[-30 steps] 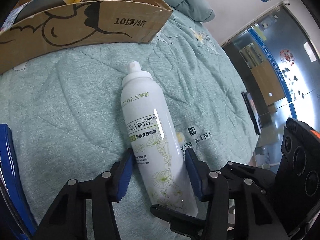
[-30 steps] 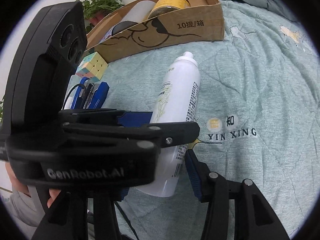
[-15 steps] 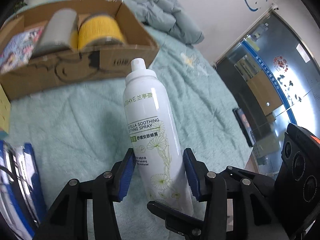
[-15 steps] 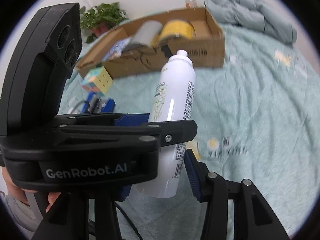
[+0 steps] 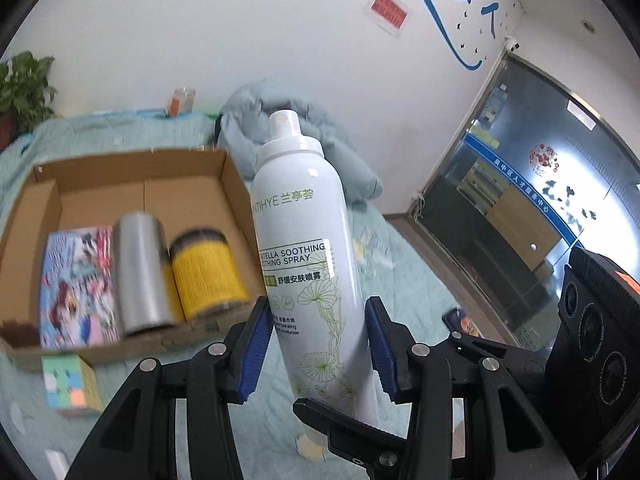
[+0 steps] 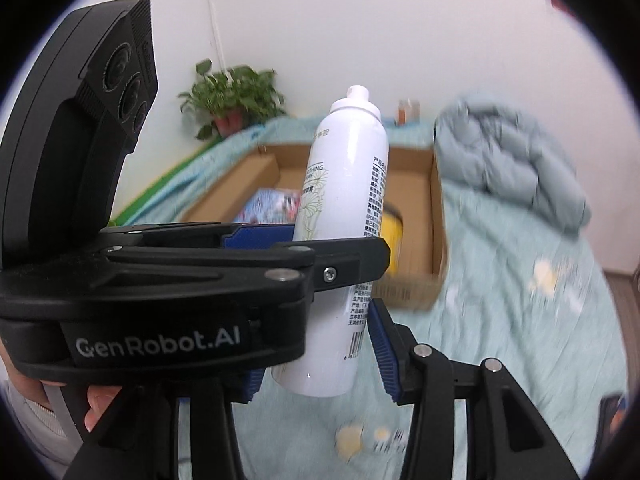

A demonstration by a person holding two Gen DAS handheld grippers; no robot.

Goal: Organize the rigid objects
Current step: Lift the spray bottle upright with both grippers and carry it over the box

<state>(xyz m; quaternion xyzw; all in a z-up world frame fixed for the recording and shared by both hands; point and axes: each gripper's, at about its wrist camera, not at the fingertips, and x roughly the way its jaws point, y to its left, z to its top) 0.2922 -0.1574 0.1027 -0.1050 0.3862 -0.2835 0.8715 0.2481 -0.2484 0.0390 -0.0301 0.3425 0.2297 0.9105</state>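
Note:
A white spray can [image 5: 308, 264] with green flower print is held upright in the air, above the teal quilt. My left gripper [image 5: 316, 344] is shut on its lower half, blue pads on both sides. In the right wrist view the same can [image 6: 344, 232] stands between the blue pads of my right gripper [image 6: 316, 360], which also closes on its base, under the left gripper's crossing fingers [image 6: 256, 264]. The open cardboard box [image 5: 224, 176] lies behind the can, holding a picture book [image 5: 76, 284], a silver cylinder [image 5: 140, 272] and a yellow roll [image 5: 204, 272].
A pastel puzzle cube [image 5: 70, 384] lies on the quilt [image 5: 404, 272] in front of the box. A folded grey-blue duvet [image 6: 508, 164] sits right of the box. A potted plant [image 6: 232, 100] stands by the wall. A glass door [image 5: 520, 200] is at the right.
The can has been lifted off the quilt and tipped upright by both grippers. The view now looks down into the box from higher up.

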